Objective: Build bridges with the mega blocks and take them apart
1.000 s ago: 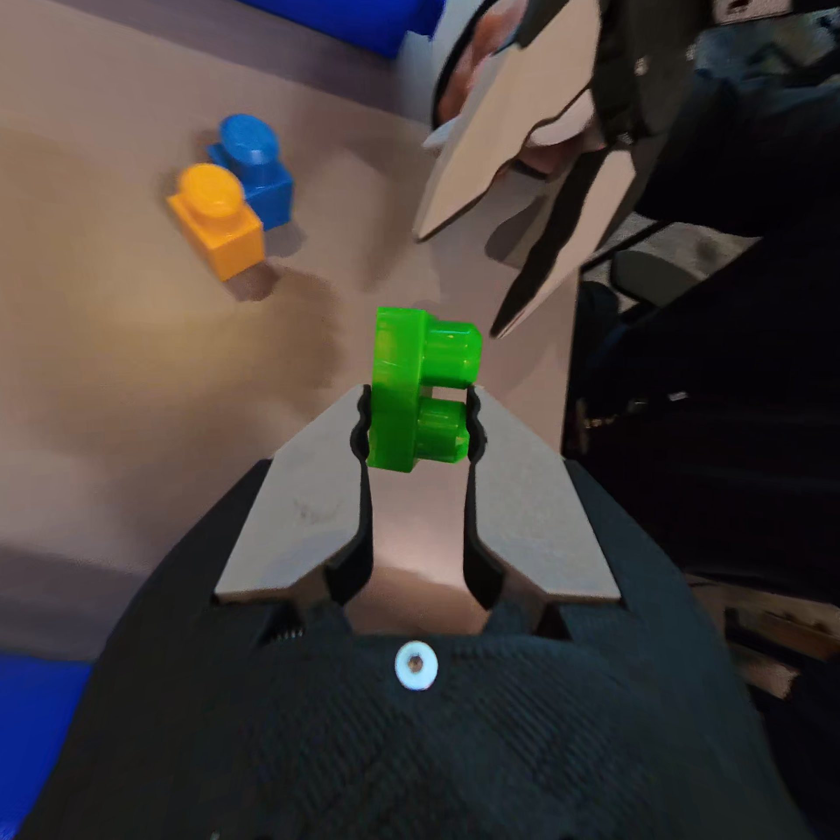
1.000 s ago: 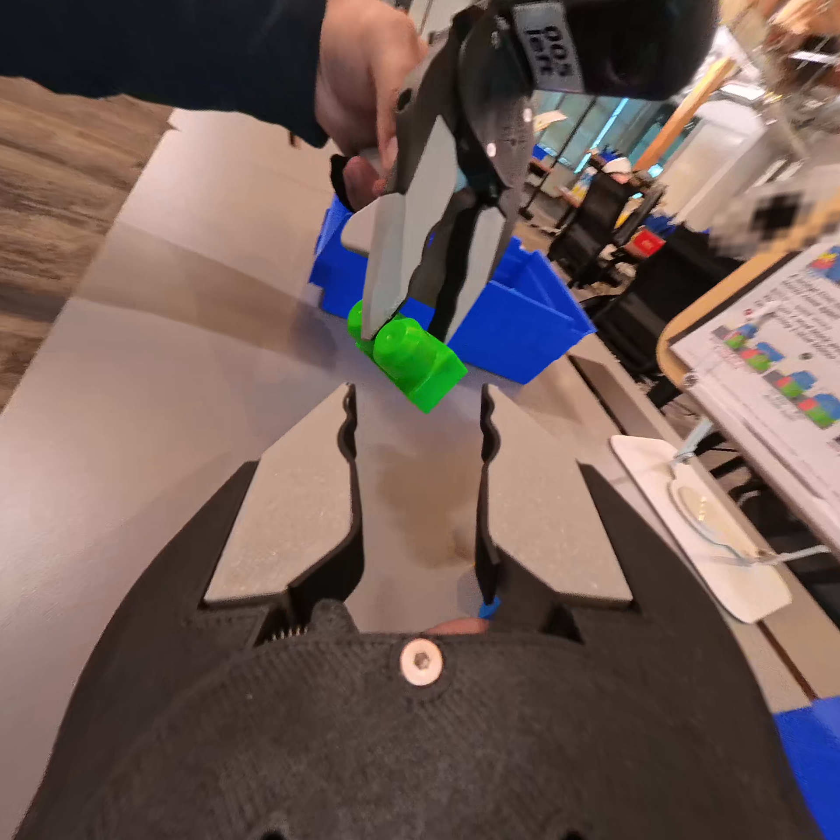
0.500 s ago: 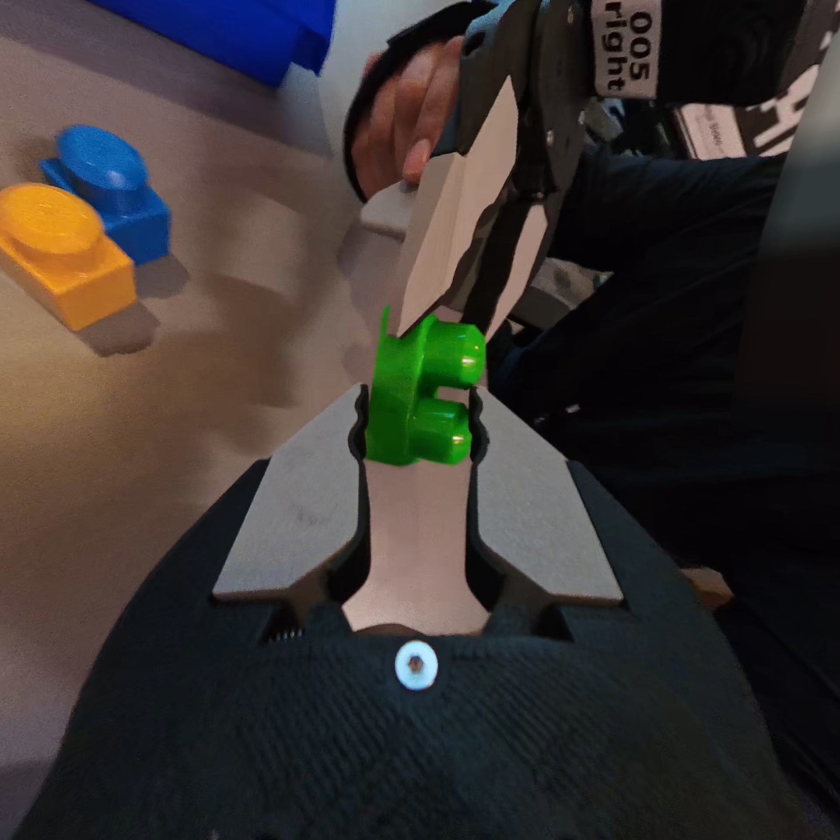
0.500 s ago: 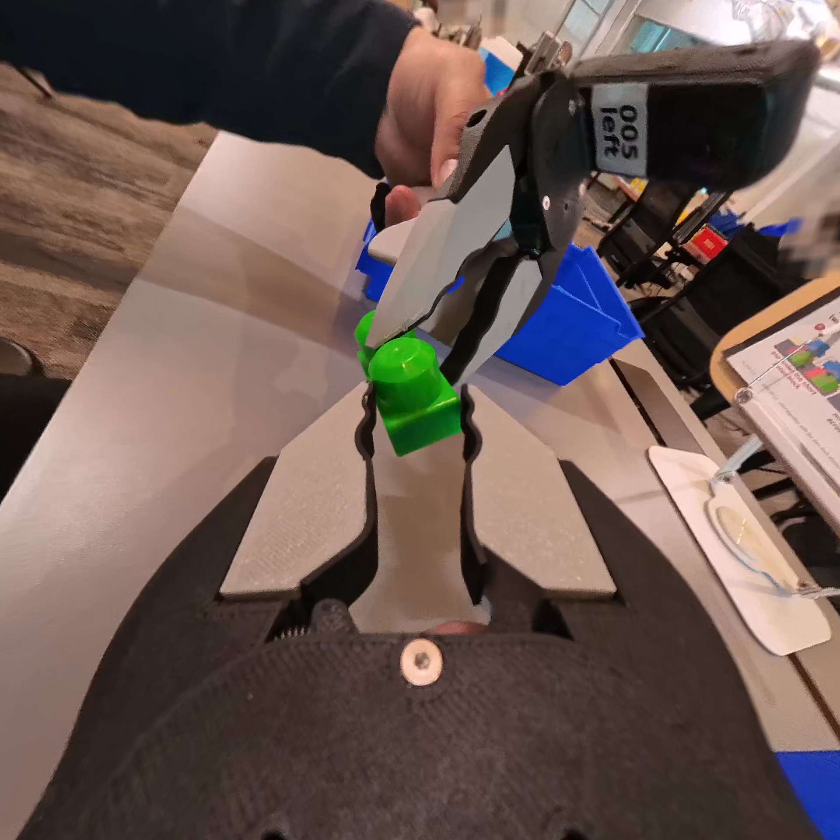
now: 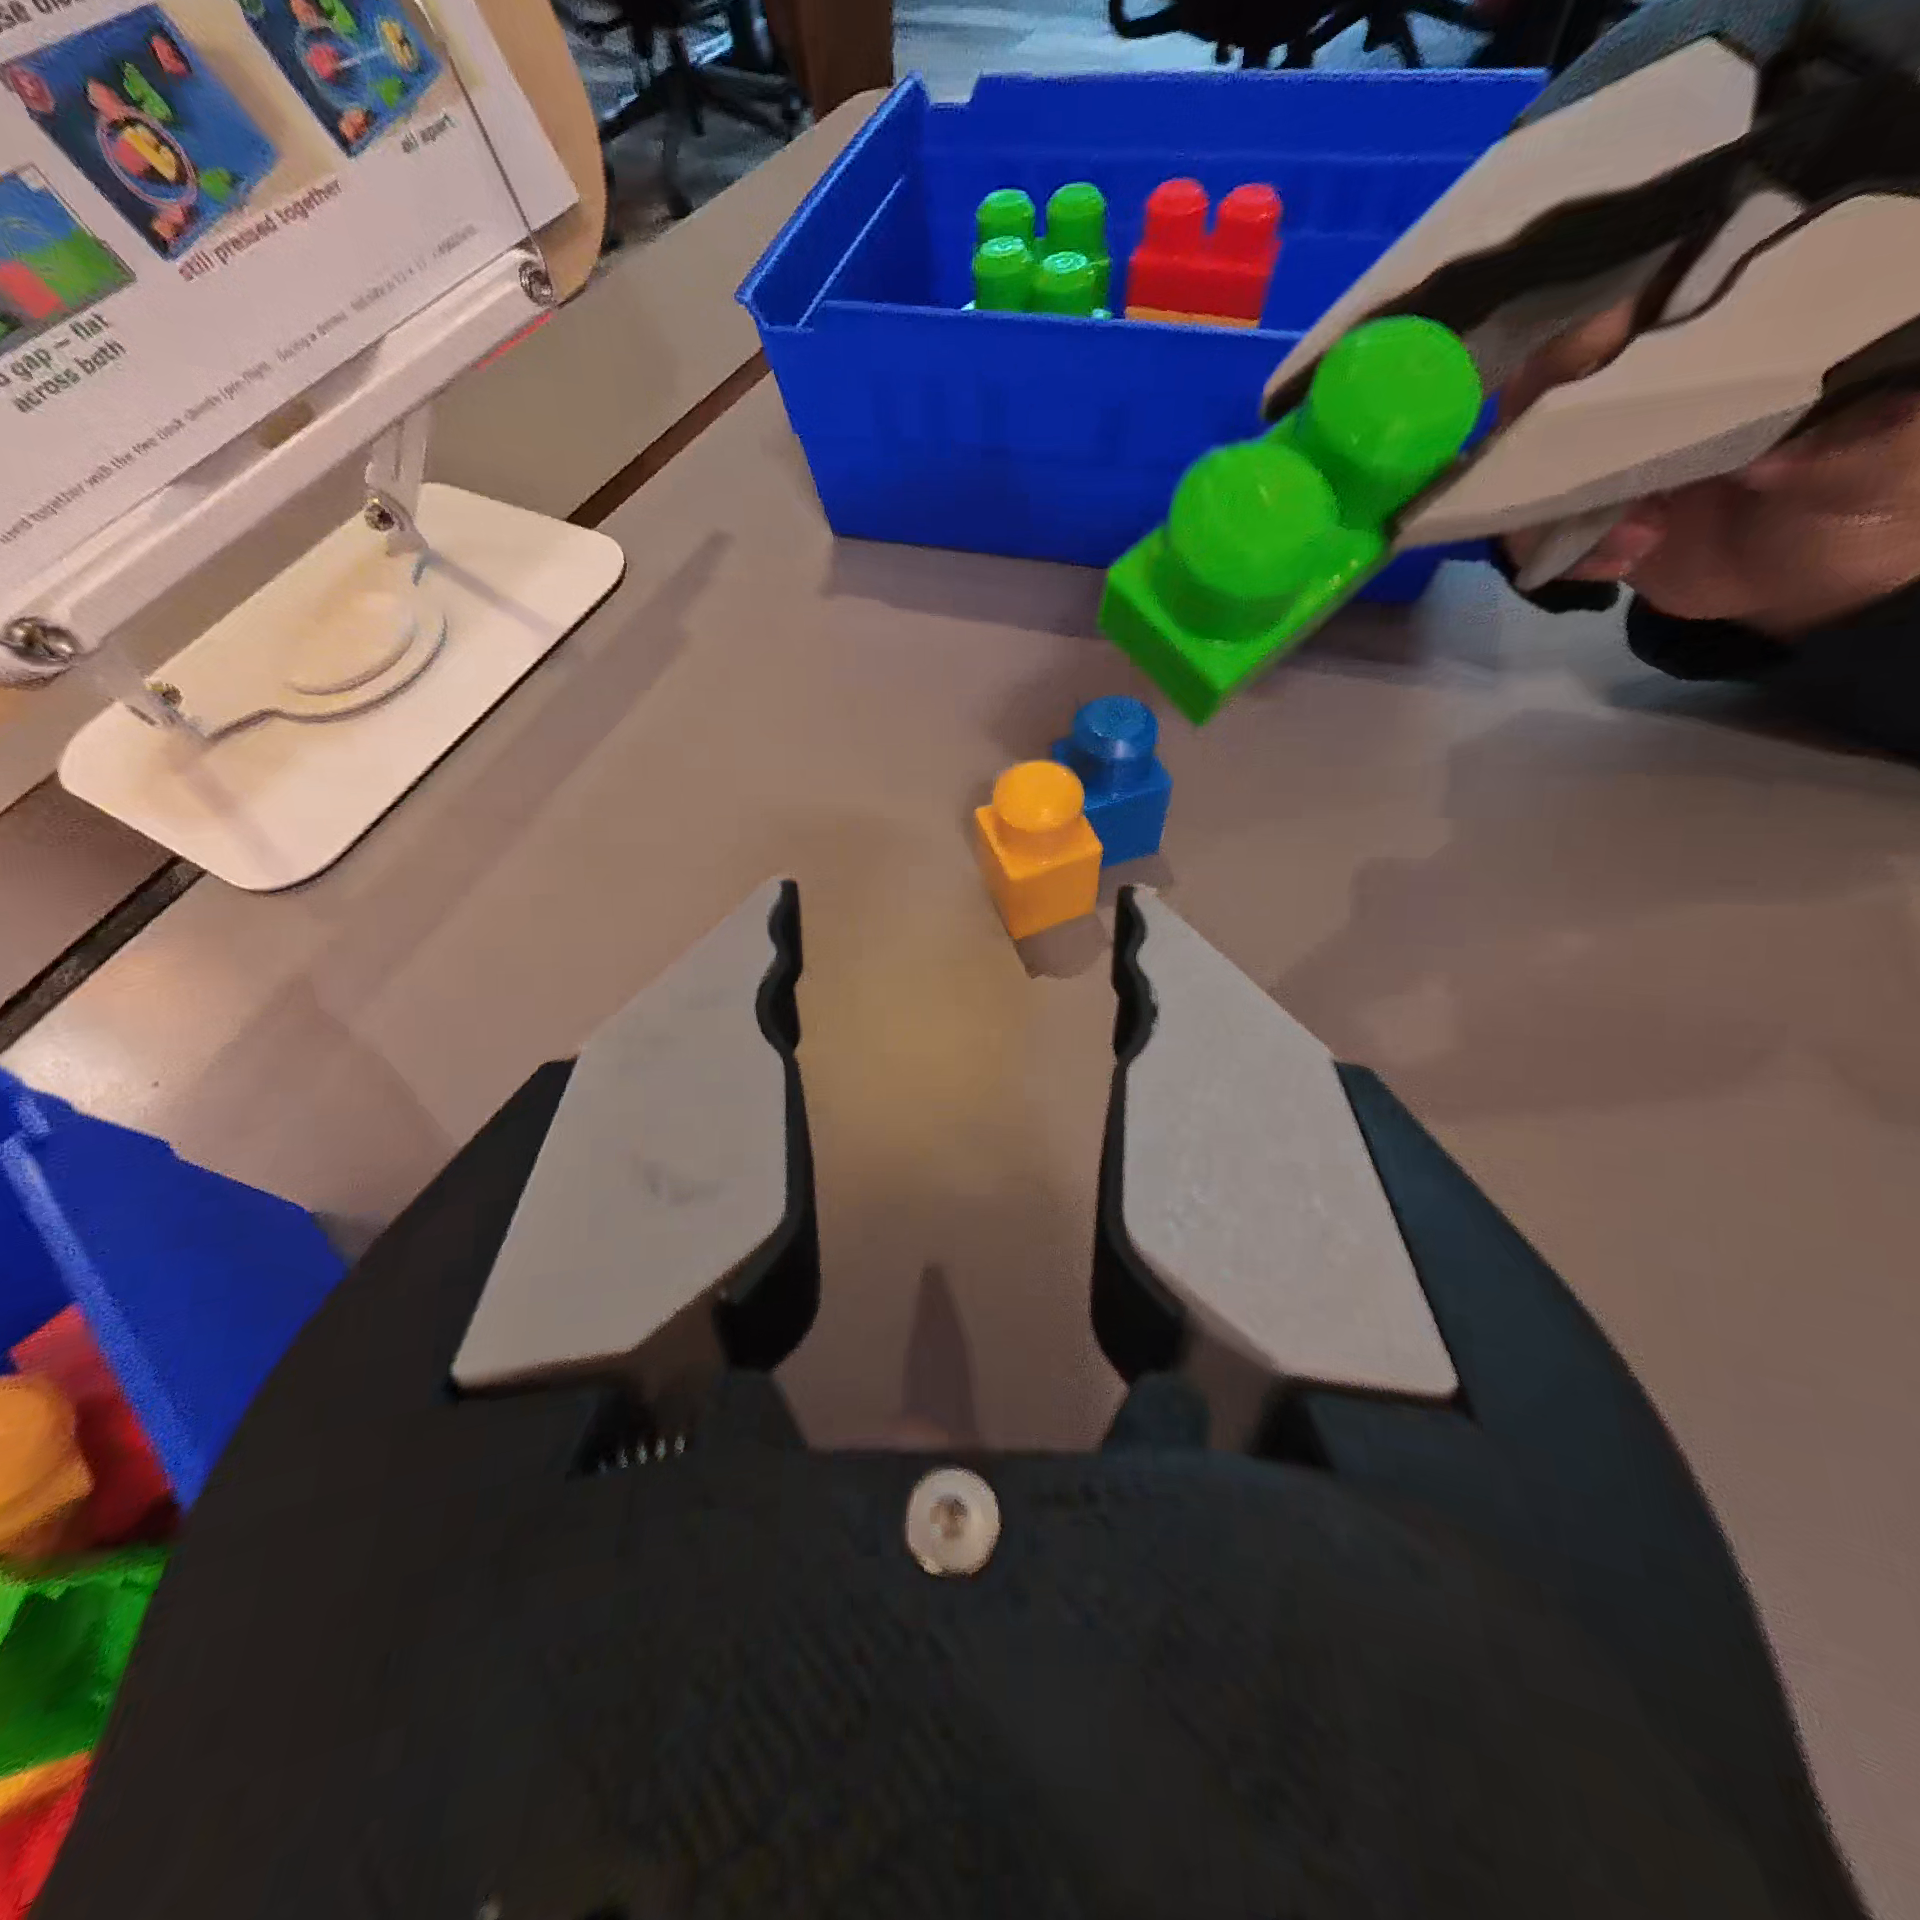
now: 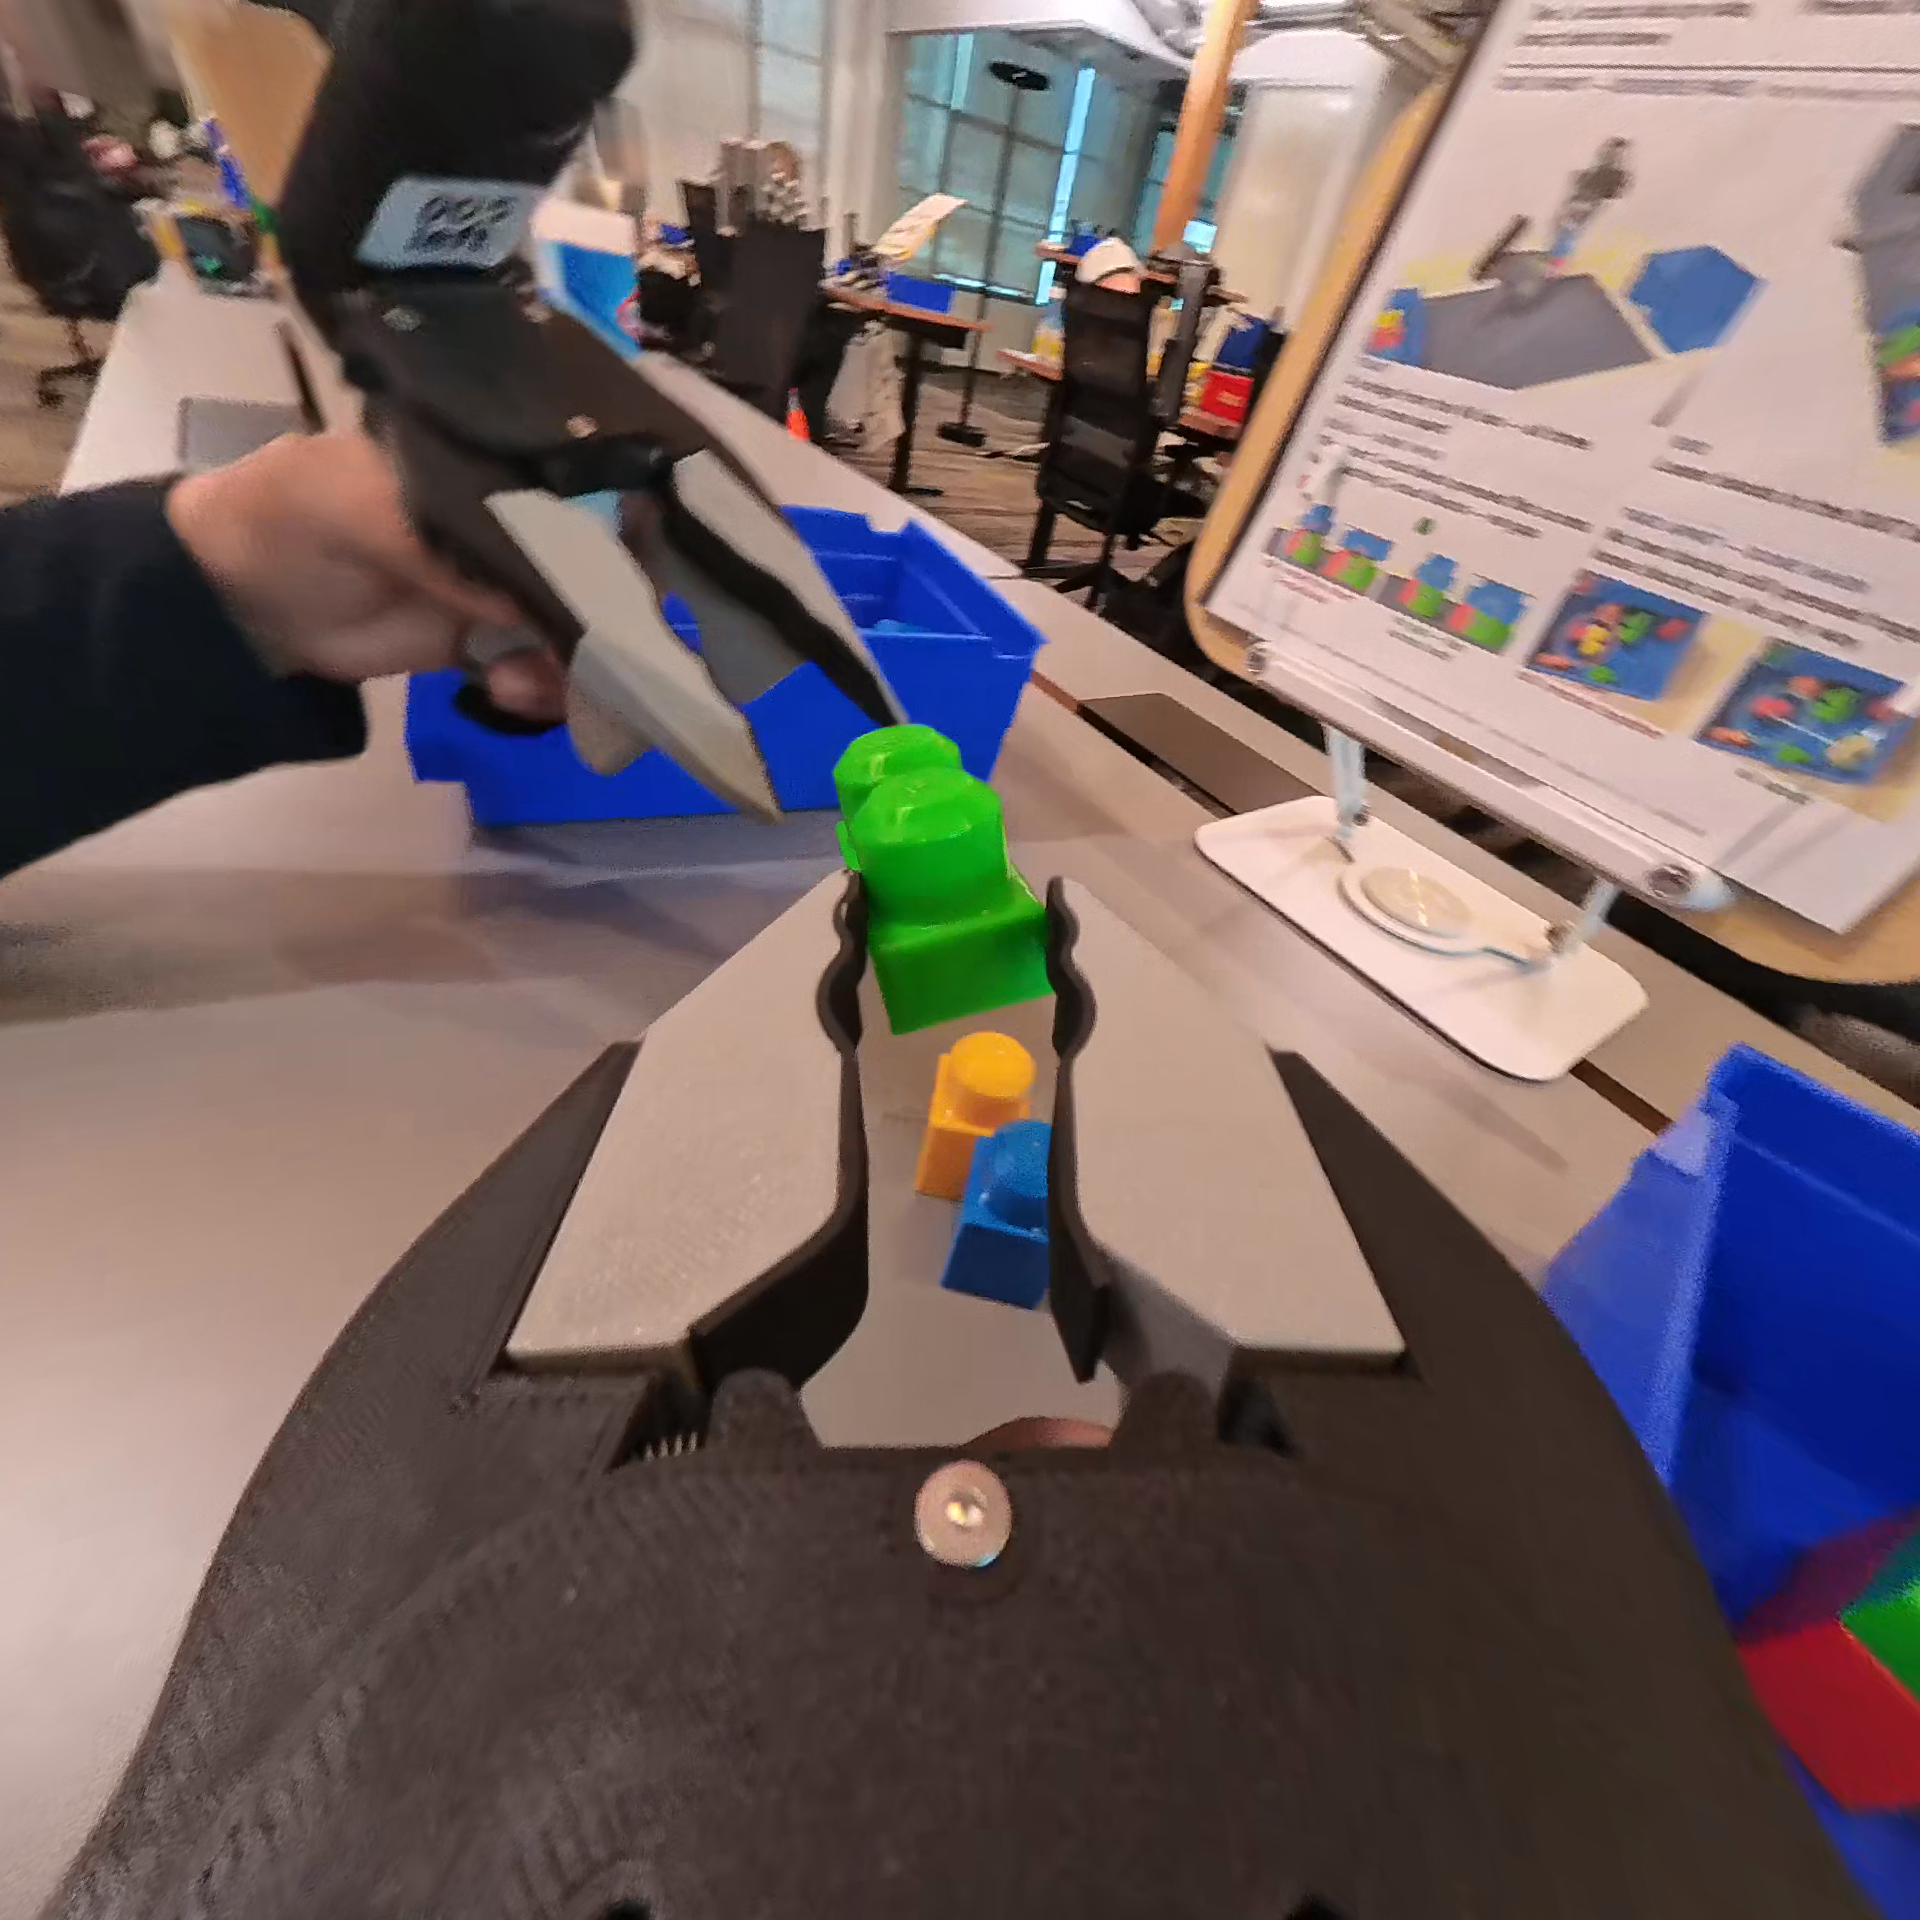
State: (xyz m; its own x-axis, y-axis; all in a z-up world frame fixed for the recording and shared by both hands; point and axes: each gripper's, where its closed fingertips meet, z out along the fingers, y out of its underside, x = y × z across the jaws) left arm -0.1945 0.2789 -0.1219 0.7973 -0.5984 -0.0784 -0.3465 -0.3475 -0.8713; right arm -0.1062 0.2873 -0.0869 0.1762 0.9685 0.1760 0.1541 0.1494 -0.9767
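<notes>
Left wrist view: the left gripper [image 5: 951, 925] stands wide apart, nothing between its fingers, above bare table [image 5: 1558, 1039]. The orange block [image 5: 1039, 847] and blue block [image 5: 1117, 779] sit touching just ahead. The right gripper [image 5: 1382, 457] clamps the green block [image 5: 1247, 551] in the air before the bin [image 5: 997, 416].

Right wrist view: both pads press the green block [image 6: 951, 914], with the orange and blue blocks below. Open table lies left; a stand [image 6: 1423, 925] is at right.

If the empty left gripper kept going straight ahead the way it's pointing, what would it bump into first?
Probably the orange block: it stands on the table just past the open left gripper, nearer its right fingertip. The blue block sits right behind. Depth is hard to judge.
</notes>
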